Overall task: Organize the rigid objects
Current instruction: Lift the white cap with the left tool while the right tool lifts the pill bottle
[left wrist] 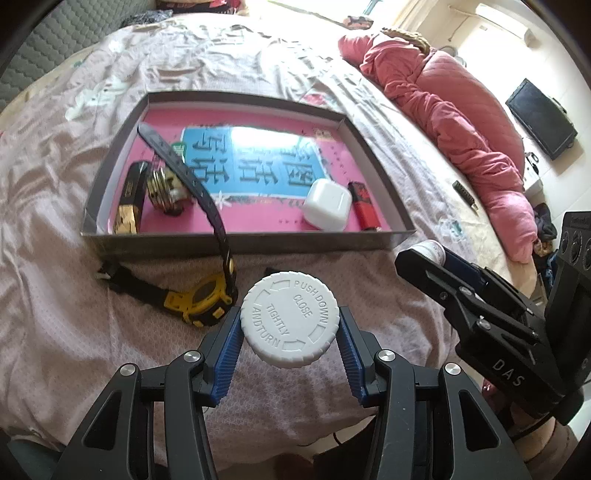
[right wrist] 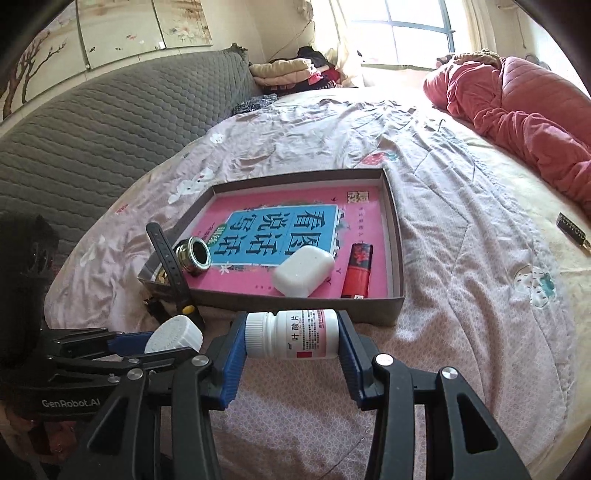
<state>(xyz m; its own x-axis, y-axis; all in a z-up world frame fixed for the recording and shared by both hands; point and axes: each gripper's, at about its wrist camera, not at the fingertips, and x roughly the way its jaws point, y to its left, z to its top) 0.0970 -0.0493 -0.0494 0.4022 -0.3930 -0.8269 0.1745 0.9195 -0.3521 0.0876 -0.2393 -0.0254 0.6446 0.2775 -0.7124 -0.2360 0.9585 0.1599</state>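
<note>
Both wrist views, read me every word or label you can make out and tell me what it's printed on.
"PUSH DOWN AND TURN", "CLOSE TIGHTLY": white cap in the left gripper.
"DAS": right gripper's body.
"GenRobot.AI": left gripper's body.
"看图说话写话": pink book in the box, read upside down.
Label on the pill bottle in the right gripper: too small.
Lighter, black-gold case: unreadable.

Daylight from the window (right wrist: 413, 33) is strong and overexposed. Glare whitens the book cover (left wrist: 258, 138) in the left view. Fisheye bending and dark corners mark both pictures.
</note>
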